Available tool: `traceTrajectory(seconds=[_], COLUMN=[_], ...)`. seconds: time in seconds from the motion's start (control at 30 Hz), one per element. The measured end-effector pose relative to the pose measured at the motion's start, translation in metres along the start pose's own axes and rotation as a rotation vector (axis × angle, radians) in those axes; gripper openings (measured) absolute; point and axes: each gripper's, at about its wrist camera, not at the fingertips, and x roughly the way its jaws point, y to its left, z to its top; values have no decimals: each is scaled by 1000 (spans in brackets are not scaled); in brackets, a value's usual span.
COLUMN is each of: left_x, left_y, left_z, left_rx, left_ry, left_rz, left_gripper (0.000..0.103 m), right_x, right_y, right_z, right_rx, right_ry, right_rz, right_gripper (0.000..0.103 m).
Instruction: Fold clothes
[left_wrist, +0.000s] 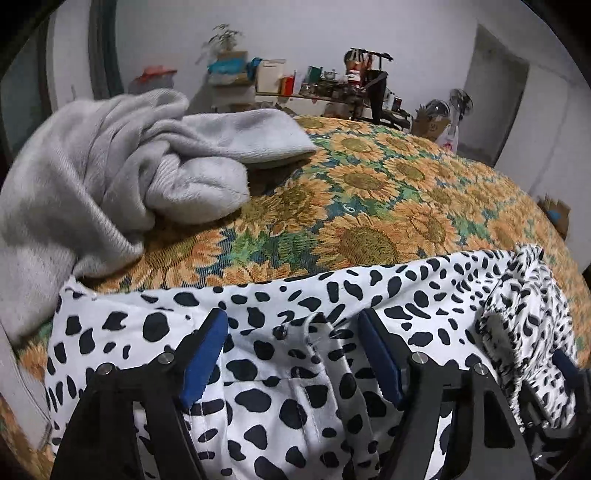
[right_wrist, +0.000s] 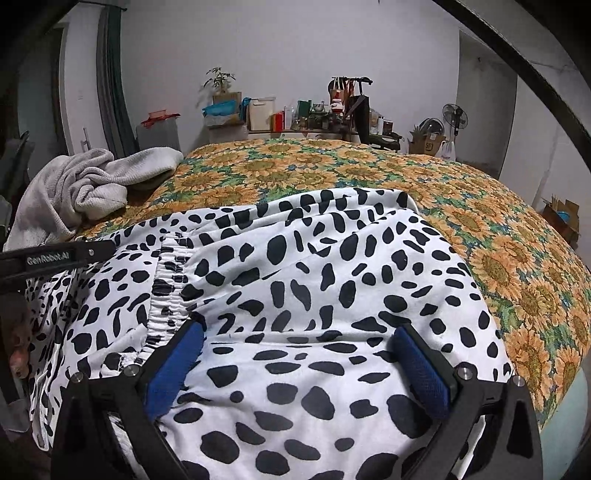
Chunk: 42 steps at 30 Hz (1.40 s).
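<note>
Spotted garment lying on bed near edge, long axis running sideways, elastic waistband facing left. Left claw and right claw both gaping wide, gripping nothing. Grey sweater sitting crumpled far left; cluttered shelf lining wall.

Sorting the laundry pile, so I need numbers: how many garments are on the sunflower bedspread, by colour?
Black-spotted white garment: 1
Grey garment: 1
Total: 2 garments on the bedspread
</note>
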Motion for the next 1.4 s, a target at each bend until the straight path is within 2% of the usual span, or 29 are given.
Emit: traceTrajectory(seconds=[0.17, 0.2, 0.23, 0.27, 0.33, 0.4, 0.47, 0.53, 0.63, 0.67, 0.77, 0.87, 0.97, 1.2, 1.4], left_x=[-18, -30, -44, -54, -75, -92, -101, -103, -100, -99, -102, -98, -92, -91, -87], left_y=[5, 7, 10, 12, 22, 39, 60, 85, 119, 128, 147, 159, 165, 157, 144], left_z=[-6, -10, -14, -18, -25, -32, -38, -43, -53, -56, -72, -84, -91, -93, -93], left_rx=[-91, -114, -129, -133, -124, -103, -103, -157, -254, -286, -401, -455, -479, -493, -452], left_ry=[-25, -62, -103, -135, -185, -194, -167, -106, -31, -14, 13, 67, 114, 171, 222], left_rz=[-99, -149, -192, -208, -193, -150, -101, -52, -36, -27, 8, -34, -61, -234, -188], left_gripper=[74, 75, 80, 81, 81, 81, 81, 81, 81, 81, 81, 81, 81, 81, 81], right_x=[12, 13, 14, 13, 9, 1, -16, -34, -59, -65, -72, -76, -78, -79, -76], right_y=[3, 3, 3, 2, 1, 0, 3, 10, 33, 42, 73, 101, 117, 142, 133], right_z=[5, 6, 6, 6, 6, 6, 5, 2, -8, -11, -21, -29, -36, -51, -57], right_rx=[1, 0, -1, -4, -3, 14, 65, 94, 75, 54, -80, -207, -269, -348, -316], right_ry=[-11, -12, -13, -15, -16, -15, -44, -81, -108, -111, -110, -103, -101, -90, -72], right_rz=[8, 13, 17, 23, 30, 35, 96, 167, 237, 248, 200, 149, 156, 154, 138], right_gripper=[103, 103, 103, 103, 103, 100, 99, 98, 98, 98, 98, 98, 98, 98, 97])
